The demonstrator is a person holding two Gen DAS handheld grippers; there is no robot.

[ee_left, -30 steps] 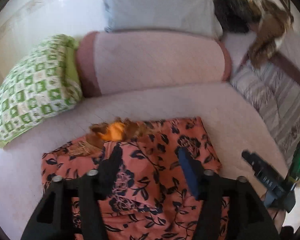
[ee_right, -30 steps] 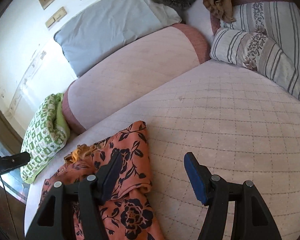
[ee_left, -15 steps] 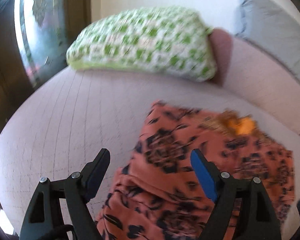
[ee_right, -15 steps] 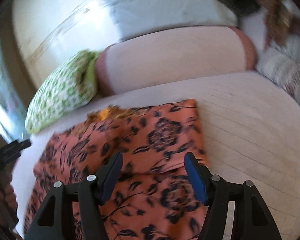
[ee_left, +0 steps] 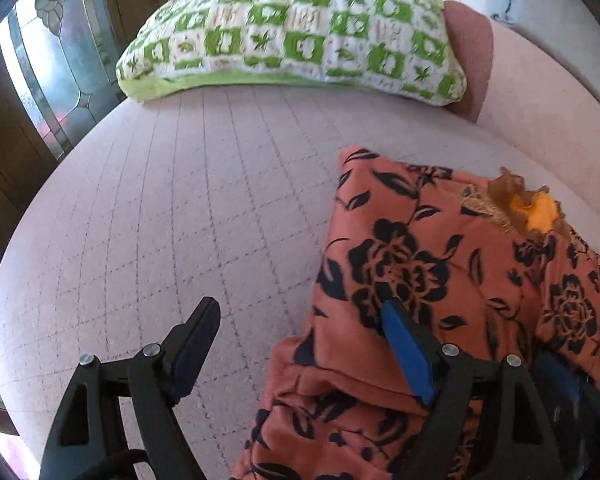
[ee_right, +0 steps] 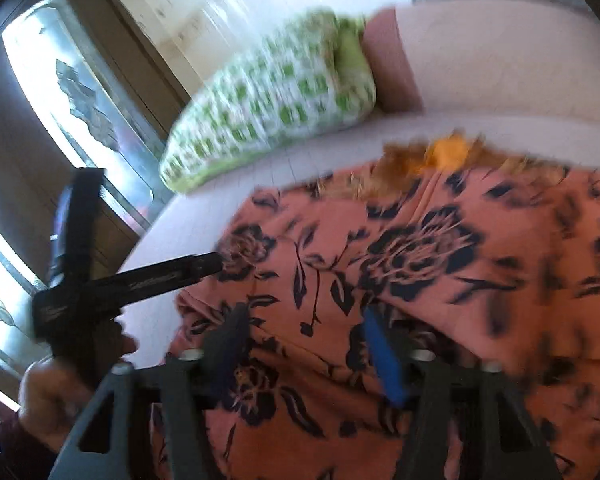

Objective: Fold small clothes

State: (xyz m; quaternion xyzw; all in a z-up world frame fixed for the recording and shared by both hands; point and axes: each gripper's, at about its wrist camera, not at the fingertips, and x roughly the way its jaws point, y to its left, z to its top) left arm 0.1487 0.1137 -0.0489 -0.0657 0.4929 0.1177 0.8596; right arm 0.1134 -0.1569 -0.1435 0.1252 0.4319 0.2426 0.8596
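Partly folded already — floral garment (ee_left: 440,280) lying doubled on the bed (ee_left: 180,220) just short of the green pillow (ee_left: 292,28), both the left hand-held gripper (ee_left: 300,332) and right hand-held gripper (ee_right: 304,328) spread wide, gripping nothing — further folds left.

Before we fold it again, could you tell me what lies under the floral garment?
The floral garment lies on the pink quilted bedcover. Its own folded lower layers show at the near edge; anything beneath them is covered.
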